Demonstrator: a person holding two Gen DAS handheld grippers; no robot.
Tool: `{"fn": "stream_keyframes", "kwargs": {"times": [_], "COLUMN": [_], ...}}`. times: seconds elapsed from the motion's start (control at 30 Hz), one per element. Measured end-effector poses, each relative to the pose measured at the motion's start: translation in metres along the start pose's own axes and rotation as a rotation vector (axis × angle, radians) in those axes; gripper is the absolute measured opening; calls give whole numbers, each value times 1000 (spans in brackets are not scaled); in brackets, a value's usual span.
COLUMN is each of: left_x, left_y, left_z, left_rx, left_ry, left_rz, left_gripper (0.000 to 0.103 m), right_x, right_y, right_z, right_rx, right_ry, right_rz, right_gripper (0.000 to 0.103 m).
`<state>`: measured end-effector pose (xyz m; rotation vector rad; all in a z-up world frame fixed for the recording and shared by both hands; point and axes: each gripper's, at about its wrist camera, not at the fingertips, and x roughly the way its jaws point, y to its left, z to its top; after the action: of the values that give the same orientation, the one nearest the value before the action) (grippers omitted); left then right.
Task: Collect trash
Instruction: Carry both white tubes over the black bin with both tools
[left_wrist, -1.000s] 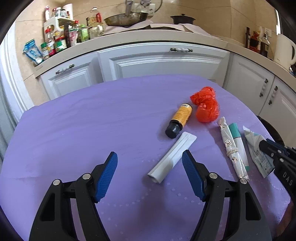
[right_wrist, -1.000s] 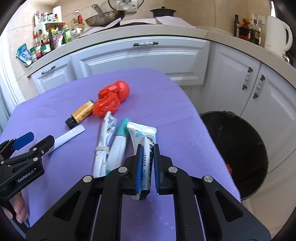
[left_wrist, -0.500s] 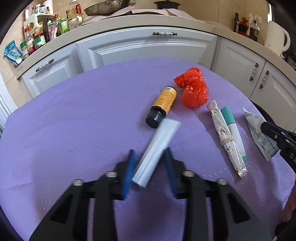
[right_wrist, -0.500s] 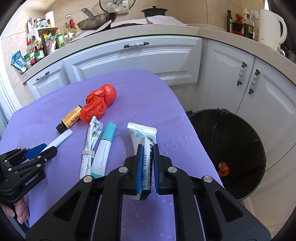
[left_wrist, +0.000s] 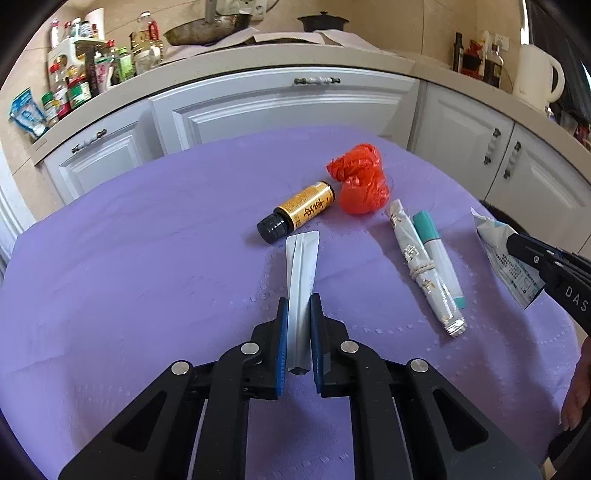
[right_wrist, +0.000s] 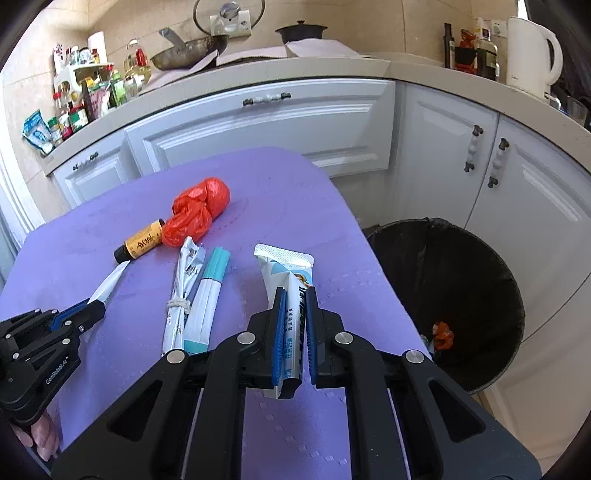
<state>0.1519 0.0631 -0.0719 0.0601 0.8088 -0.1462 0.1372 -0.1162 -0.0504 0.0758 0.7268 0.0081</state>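
- My left gripper has just been closing; its blue pads now press both sides of the white sachet, jaws nearly together.
- Sachet sticks forward out of the jaws, far end just short of the black cap of the brown bottle.
- Right-wrist view shows that sachet as a white sliver poking out of my left gripper at lower left.
- My right gripper is clamped on the toothpaste tube; crimped end points away from me, cap end hangs under the jaws.
- In the left-wrist view the same tube is at the right edge, pinched by the right gripper.
- Lying on the purple tablecloth: brown bottle on its side, red plastic bag crumpled and touching the bottle's base, tied wrapper bundle with a teal-capped marker right against it.
- Black-lined trash bin stands on the floor just beside the table's right edge, a bit of orange trash inside.
- White cabinets behind.
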Motion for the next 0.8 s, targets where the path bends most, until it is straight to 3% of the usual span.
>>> {"fn": "stream_keyframes", "kwargs": {"times": [0.43, 0.8], "left_x": [-42, -62], "left_y": [-15, -60], "left_z": [14, 33], "left_rx": [-76, -38], "left_ry": [-130, -220], "left_rz": [-48, -111], "left_gripper": [12, 12], "right_x": [-42, -77], "right_y": [-24, -68], "right_z": [6, 13], "right_rx": [46, 95], "right_ry": [-102, -200], "right_rz": [-42, -133], "right_gripper": [10, 10]}}
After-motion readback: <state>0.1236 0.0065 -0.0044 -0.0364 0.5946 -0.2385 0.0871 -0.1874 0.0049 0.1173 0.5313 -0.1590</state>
